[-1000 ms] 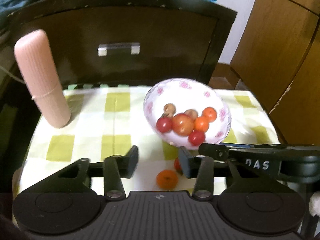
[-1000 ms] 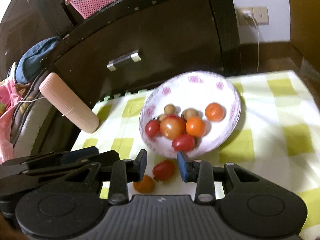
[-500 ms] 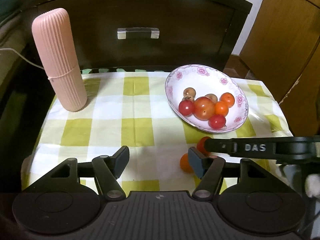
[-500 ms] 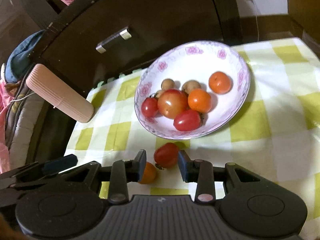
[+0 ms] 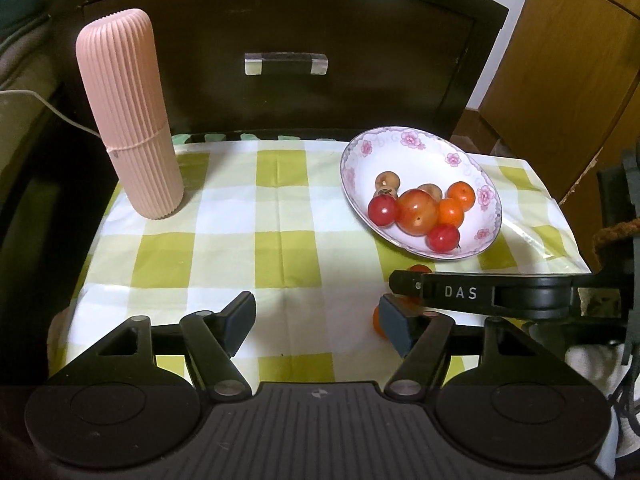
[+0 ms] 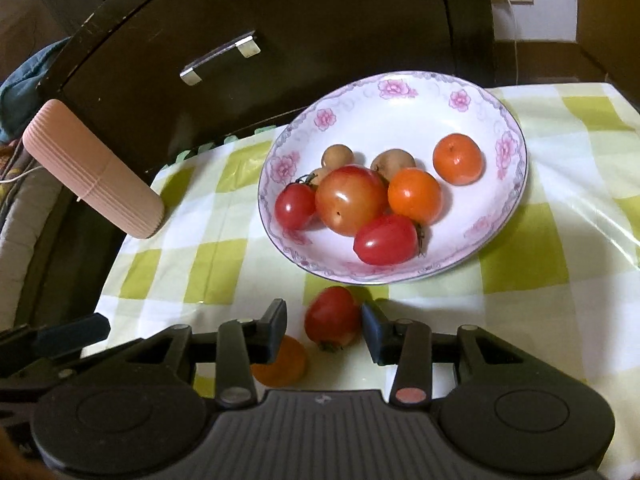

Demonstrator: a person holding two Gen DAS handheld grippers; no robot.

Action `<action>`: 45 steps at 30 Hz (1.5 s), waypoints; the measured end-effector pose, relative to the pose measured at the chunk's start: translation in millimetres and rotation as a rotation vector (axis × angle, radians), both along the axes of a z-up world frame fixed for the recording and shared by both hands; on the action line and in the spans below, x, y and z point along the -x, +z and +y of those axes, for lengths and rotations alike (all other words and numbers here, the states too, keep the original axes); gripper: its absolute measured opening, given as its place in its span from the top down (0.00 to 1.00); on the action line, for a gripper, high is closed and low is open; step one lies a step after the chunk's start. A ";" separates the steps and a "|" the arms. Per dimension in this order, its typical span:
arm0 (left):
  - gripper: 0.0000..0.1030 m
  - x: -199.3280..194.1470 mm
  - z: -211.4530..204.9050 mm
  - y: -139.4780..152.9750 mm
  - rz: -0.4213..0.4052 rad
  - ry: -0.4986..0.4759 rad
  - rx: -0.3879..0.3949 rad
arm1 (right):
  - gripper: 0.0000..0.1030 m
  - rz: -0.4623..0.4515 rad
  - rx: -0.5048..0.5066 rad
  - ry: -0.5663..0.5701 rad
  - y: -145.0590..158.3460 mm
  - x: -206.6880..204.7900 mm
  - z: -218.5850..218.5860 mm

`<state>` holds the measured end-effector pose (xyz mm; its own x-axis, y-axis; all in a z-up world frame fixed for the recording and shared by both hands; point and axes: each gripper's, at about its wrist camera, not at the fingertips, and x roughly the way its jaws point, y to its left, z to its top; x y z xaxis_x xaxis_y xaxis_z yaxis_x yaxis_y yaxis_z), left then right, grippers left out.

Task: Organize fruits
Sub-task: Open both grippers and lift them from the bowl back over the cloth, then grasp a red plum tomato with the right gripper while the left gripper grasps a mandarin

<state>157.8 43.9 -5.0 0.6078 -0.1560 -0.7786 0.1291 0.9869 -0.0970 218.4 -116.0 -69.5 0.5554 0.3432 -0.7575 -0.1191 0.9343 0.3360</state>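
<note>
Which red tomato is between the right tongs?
The red tomato on the cloth, just outside the floral bowl; the other two red ones lie in the bowl.

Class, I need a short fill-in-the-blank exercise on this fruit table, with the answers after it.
1. The red tomato on the cloth lies between the fingers of the ____ gripper.
2. The floral bowl holds ____ orange tangerines.
3. The pink ribbed container stands ____ on the cloth.

Answers: right; two; upright
</note>
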 end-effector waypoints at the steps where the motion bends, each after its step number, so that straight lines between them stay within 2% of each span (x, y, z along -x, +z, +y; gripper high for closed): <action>1: 0.27 0.0 -0.9 0.0 0.001 -0.002 0.003 | 0.62 -0.001 0.011 0.010 0.2 -0.3 1.1; 4: 0.27 0.6 -4.7 0.2 0.001 -0.018 0.012 | 0.70 -0.009 0.060 0.049 1.7 3.1 3.5; 10: 0.27 -1.5 -15.0 -2.6 0.014 -0.055 0.047 | 0.77 -0.022 0.090 0.071 16.6 18.8 -13.7; 14: 0.27 -5.3 -24.4 -5.3 0.026 -0.064 0.060 | 0.77 -0.027 0.128 0.081 26.8 27.4 -26.3; 19: 0.27 -9.3 -24.9 -1.1 0.016 -0.043 0.063 | 0.77 0.004 0.038 0.065 17.8 24.1 -29.7; 27: 0.25 -15.4 -2.0 5.6 0.000 0.027 0.098 | 0.77 -0.008 -0.019 0.024 26.5 15.2 -27.8; 33: 0.25 -12.1 0.0 7.5 -0.006 0.018 0.095 | 0.77 0.046 -0.061 0.004 12.7 2.7 -15.7; 36: 0.25 -12.1 1.8 6.8 -0.001 0.020 0.102 | 0.74 0.029 0.012 0.010 9.9 -0.9 -3.4; 39: 0.25 -12.2 0.6 6.3 0.005 0.013 0.102 | 0.74 0.075 0.012 0.023 2.3 -8.6 1.1; 45: 0.24 -10.7 -4.2 4.2 0.012 -0.008 0.108 | 0.73 0.027 0.041 0.025 6.7 1.7 -10.0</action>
<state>168.4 39.7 -0.8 0.5972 -0.2442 -0.7640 0.1351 0.9695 -0.2043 216.7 -125.9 -62.8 0.5263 0.3255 -0.7855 -0.1343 0.9441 0.3012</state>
